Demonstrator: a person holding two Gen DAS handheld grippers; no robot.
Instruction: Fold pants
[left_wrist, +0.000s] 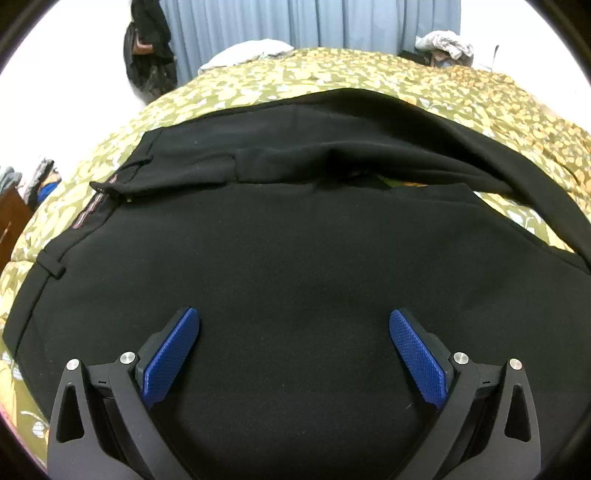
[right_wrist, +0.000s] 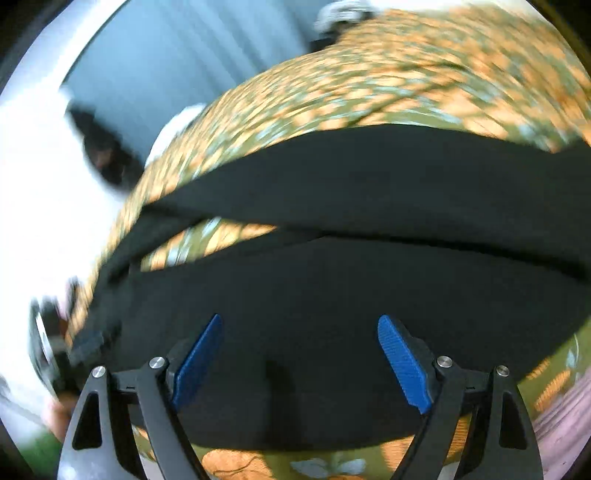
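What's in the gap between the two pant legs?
In the left wrist view, a sliver of the flowery bedspread peeks between the two legs of the black pants. The blurry right wrist view shows the same patch.

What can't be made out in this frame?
- Right wrist view: motion blur smears the pants and the bedspread.
- Left wrist view: the near pants edge is hidden behind the left gripper; one leg runs off the right edge.
- Neither view shows leg hems.
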